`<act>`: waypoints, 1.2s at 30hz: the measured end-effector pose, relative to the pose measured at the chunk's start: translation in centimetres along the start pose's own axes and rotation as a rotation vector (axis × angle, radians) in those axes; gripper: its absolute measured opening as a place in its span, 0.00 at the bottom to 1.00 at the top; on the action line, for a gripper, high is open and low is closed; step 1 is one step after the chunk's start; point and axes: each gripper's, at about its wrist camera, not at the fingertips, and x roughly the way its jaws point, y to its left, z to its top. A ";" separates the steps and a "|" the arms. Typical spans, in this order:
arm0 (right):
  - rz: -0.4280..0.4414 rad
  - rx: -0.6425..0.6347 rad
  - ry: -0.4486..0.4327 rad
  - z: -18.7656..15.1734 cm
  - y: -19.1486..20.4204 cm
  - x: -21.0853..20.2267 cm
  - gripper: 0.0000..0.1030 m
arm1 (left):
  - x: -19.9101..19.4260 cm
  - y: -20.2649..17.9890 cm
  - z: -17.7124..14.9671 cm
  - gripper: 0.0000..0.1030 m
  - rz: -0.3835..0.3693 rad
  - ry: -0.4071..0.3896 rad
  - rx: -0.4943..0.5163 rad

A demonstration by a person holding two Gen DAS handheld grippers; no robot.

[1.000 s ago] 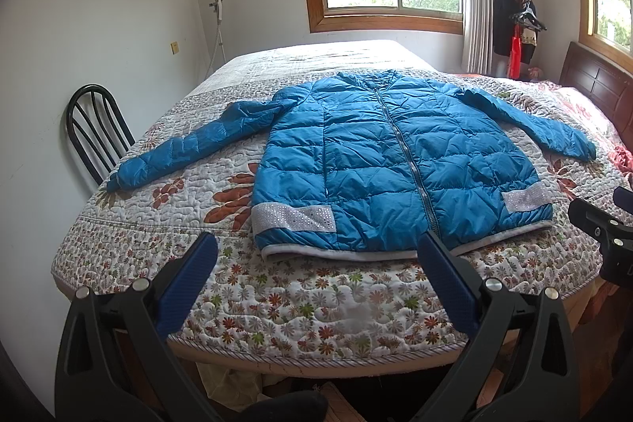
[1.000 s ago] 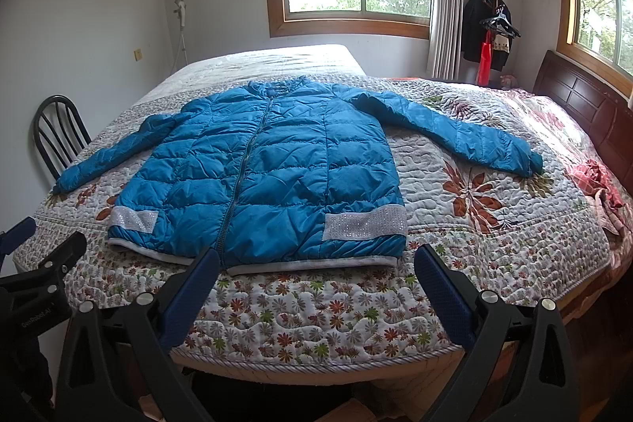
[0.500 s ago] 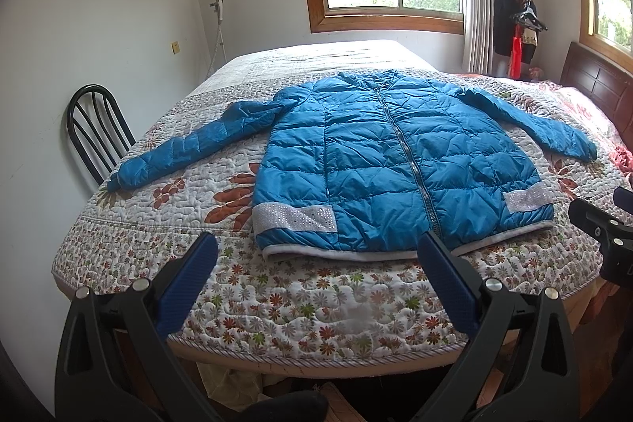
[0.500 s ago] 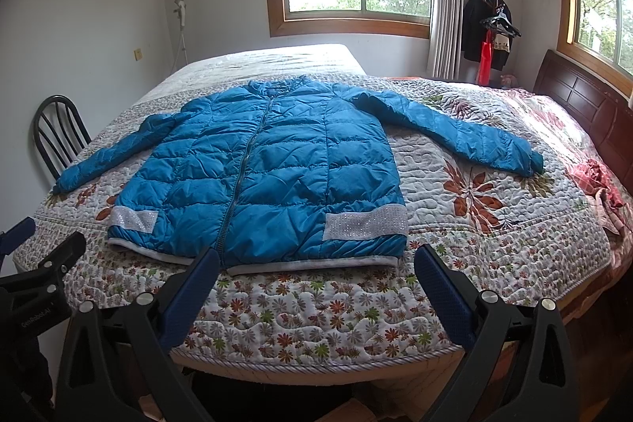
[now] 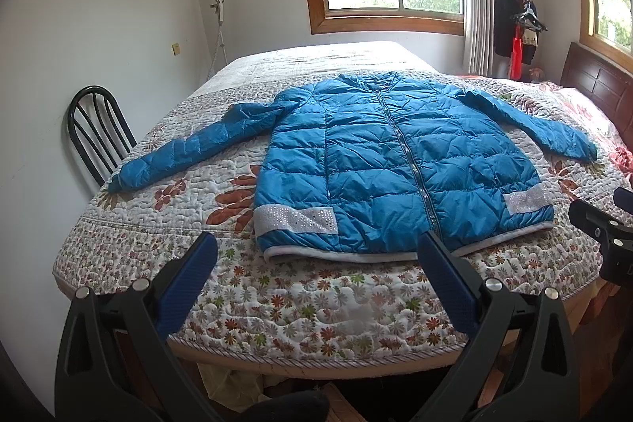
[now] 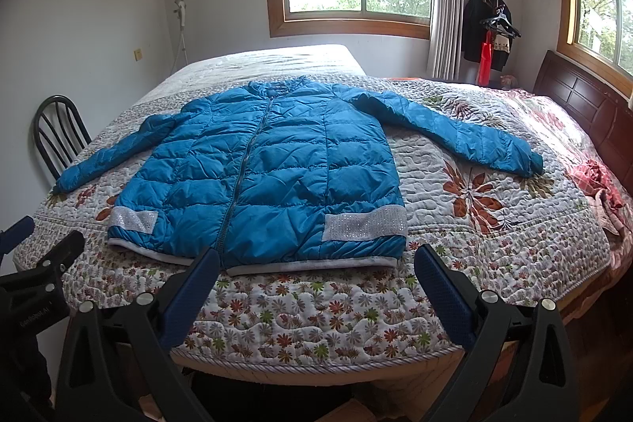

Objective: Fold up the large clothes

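**Jacket laid out flat, both grippers empty**

I have the blue jacket [image 5: 395,165] spread front-up across the bed [image 5: 316,303], zipped closed, hem toward me and collar toward the window. Both sleeves lie out to the sides, the left sleeve [image 5: 190,153] reaching toward the bed's edge near the chair [image 5: 95,129], the right sleeve [image 6: 455,129] angling toward the headboard side.

My left hand-held gripper [image 5: 316,287] hangs spread wide and empty just short of the hem; my right hand-held gripper [image 6: 316,291] is likewise spread and holds nothing.

I judge the jacket light, puffy and soft, with a smooth shell that will likely slide on the quilt and slip in a shallow pinch. The padding should spring back, so folds may need pressing down. I would take a sleeve near its cuff, or the hem at a corner by the silver strip [image 5: 294,220], where the edge is firmer and thinner.

It is bright blue, quilted in horizontal panels, creased, with a pale grey hem band and sparkly silver strips near both lower corners.
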 end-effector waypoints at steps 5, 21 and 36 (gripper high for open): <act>0.001 -0.003 -0.001 0.0 0.0 0.0 0.96 | 0.0 0.0 0.0 0.97 0.000 0.000 0.000; 0.001 -0.002 -0.002 0.0 0.0 0.0 0.96 | 0.0 0.0 0.0 0.97 0.000 0.000 0.001; 0.001 -0.002 -0.003 0.1 0.0 -0.1 0.96 | -0.2 1.0 0.6 0.97 0.001 0.002 -0.003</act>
